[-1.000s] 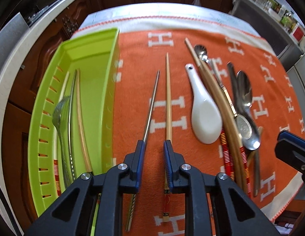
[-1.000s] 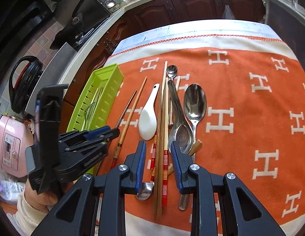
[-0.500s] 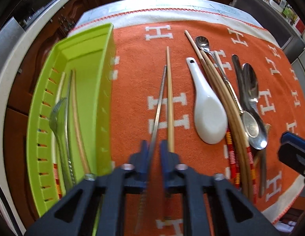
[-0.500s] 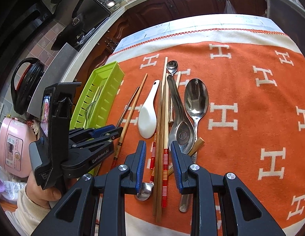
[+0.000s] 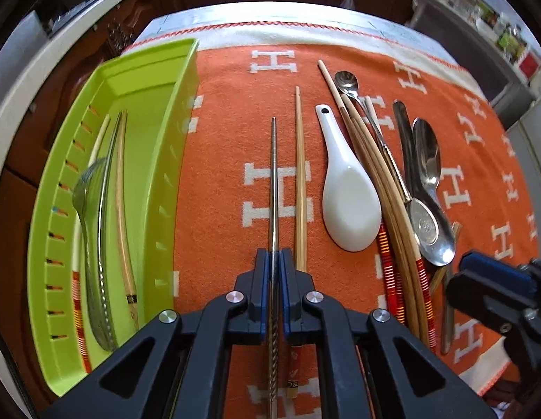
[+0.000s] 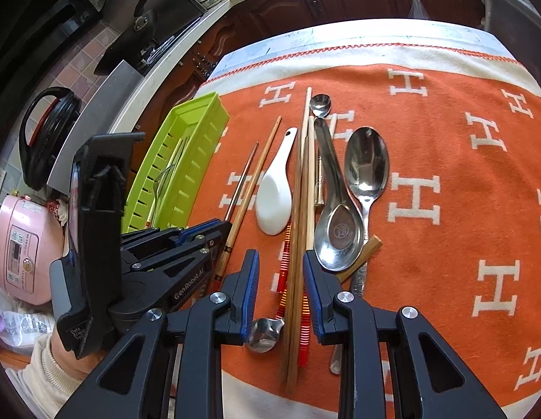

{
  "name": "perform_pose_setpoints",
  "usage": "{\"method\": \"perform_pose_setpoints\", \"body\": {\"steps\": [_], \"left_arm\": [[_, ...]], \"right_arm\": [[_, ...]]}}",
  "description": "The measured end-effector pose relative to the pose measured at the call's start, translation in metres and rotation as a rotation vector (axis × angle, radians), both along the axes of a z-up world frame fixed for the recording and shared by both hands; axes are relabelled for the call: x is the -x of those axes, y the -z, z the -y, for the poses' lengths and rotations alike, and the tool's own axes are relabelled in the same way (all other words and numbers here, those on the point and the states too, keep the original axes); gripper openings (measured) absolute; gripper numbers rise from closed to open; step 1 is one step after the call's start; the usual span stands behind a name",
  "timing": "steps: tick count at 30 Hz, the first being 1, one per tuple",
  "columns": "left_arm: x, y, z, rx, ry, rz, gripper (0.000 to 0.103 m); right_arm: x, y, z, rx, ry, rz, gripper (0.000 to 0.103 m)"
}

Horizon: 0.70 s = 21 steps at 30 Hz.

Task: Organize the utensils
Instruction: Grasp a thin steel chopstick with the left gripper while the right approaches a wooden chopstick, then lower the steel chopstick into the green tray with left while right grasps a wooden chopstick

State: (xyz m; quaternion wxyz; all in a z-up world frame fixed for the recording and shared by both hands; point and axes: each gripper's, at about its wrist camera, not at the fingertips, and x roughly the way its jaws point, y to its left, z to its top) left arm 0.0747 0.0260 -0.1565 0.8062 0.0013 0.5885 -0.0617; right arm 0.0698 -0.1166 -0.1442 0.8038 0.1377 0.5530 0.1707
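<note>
Pinching steel chopstick (image 5: 274,178), left tool (image 5: 274,262), wood chopstick (image 5: 299,174) alongside, right tool (image 6: 281,272) spread.

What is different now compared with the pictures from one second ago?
The left gripper has closed on the thin metal chopstick, which shifted close beside the wooden chopstick. The right gripper, white ceramic spoon and green plastic tray stayed put.

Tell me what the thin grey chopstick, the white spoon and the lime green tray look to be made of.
Thin grey chopstick: likely stainless steel, given its grey sheen and ridged end. White spoon: probably glazed ceramic, glossy and thick-walled, though melamine is possible. Lime green tray: moulded plastic, uniform colour with slotted walls.
</note>
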Motion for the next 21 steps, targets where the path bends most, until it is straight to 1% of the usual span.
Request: {"method": "perform_pose_setpoints", "body": {"steps": [3,9,14,19,21], "left_arm": [[0.002,-0.003,-0.011,0.047,-0.025,-0.011,0.003],[0.005,-0.024,-0.026,0.080,-0.032,0.025,0.003],[0.010,-0.059,-0.042,0.105,-0.041,0.083,0.003],[0.015,-0.095,-0.066,0.090,-0.065,0.153,0.003],[0.016,-0.110,-0.075,0.049,-0.082,0.201,0.003]], "right_arm": [[-0.001,0.002,-0.004,0.000,-0.008,-0.008,0.026],[-0.006,0.010,-0.017,-0.011,-0.016,-0.031,0.026],[-0.012,0.017,-0.034,-0.008,-0.032,-0.053,0.026],[-0.020,0.024,-0.060,-0.003,-0.043,-0.070,0.026],[-0.025,0.027,-0.069,0.014,-0.042,-0.074,0.026]]}}
